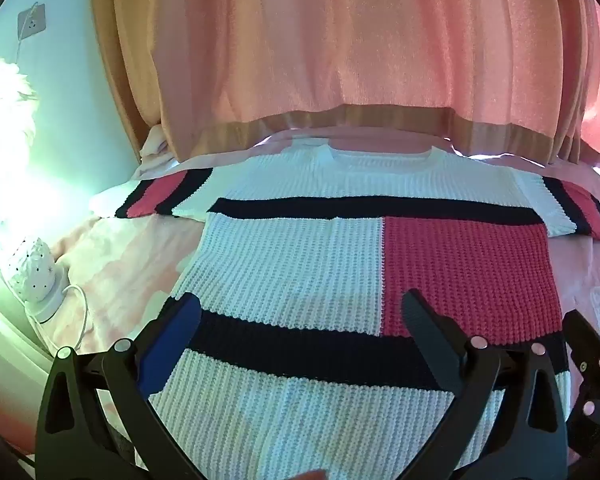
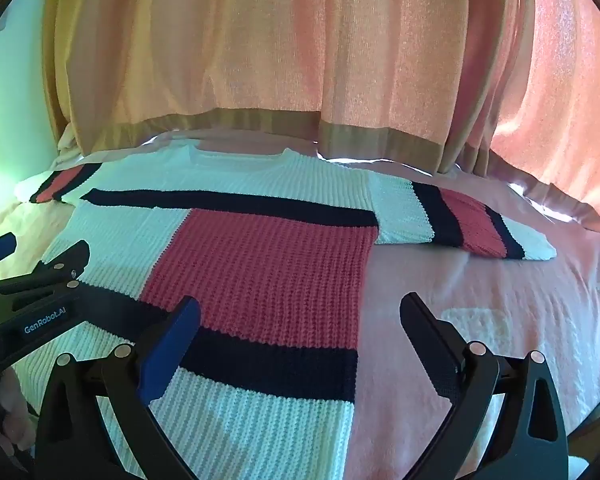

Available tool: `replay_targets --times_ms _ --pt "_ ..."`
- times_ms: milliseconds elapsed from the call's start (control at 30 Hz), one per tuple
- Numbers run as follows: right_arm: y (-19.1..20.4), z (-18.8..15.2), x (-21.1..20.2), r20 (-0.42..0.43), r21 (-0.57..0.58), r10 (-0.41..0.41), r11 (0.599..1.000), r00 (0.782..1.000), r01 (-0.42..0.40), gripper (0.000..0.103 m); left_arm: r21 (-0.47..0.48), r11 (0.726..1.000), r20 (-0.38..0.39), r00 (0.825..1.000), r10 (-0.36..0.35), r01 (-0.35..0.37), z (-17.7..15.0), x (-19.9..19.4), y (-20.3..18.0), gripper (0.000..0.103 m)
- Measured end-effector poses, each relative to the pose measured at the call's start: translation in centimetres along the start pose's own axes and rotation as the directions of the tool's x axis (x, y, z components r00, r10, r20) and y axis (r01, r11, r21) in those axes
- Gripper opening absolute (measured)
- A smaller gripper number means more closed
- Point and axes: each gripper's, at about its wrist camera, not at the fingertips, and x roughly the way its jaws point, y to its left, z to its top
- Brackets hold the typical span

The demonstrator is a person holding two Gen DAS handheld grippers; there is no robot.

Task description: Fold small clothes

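A knitted sweater point(image 1: 300, 264) in white, pink and navy blocks lies flat on the bed, collar toward the curtain, both sleeves spread out sideways. My left gripper point(image 1: 300, 320) hovers open over its lower left part, near the navy band, with nothing between the fingers. My right gripper point(image 2: 300, 320) hangs open above the sweater's point(image 2: 260, 264) lower right edge, one finger over the knit and the other over the bedspread. In the right wrist view the left gripper point(image 2: 28, 268) shows at the left side. The right sleeve point(image 2: 460, 220) lies stretched toward the right.
A pink bedspread point(image 2: 480, 320) covers the bed. Orange-pink curtains point(image 1: 320, 40) hang right behind the far edge. At the left stand a bright lamp point(image 1: 4, 120) and a white perforated device point(image 1: 30, 270) with a cable, below a wall socket point(image 1: 31, 20).
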Motion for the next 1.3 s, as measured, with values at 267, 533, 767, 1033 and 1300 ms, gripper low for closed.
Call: replay_targets --times_ms 267,533,767,1033,1300 --pt "-0.21 -0.19 0.09 -0.008 0.034 0.007 0.999 1.000 -0.007 0.098 -0.006 1.000 0.006 1.000 -0.007 0.007 0.01 -0.52 0.20 0.098" --pt "-0.24 -0.17 0.33 -0.001 0.023 -0.001 1.000 1.000 0.001 0.098 -0.015 1.000 0.000 1.000 -0.003 0.003 0.23 -0.16 -0.37 0.098" --pt "0.34 0.00 0.07 -0.001 0.024 -0.004 1.000 1.000 0.004 0.098 -0.018 1.000 0.002 1.000 -0.001 0.001 0.18 -0.18 -0.42 0.098" --pt "0.39 -0.07 0.08 0.000 0.024 -0.004 1.000 1.000 0.004 0.098 -0.015 1.000 0.001 1.000 -0.002 0.002 0.04 -0.17 -0.45 0.098" --pt "0.48 -0.04 0.13 -0.001 0.024 -0.002 1.000 1.000 0.002 0.098 -0.016 1.000 -0.001 1.000 -0.001 0.001 0.08 -0.13 -0.45 0.098"
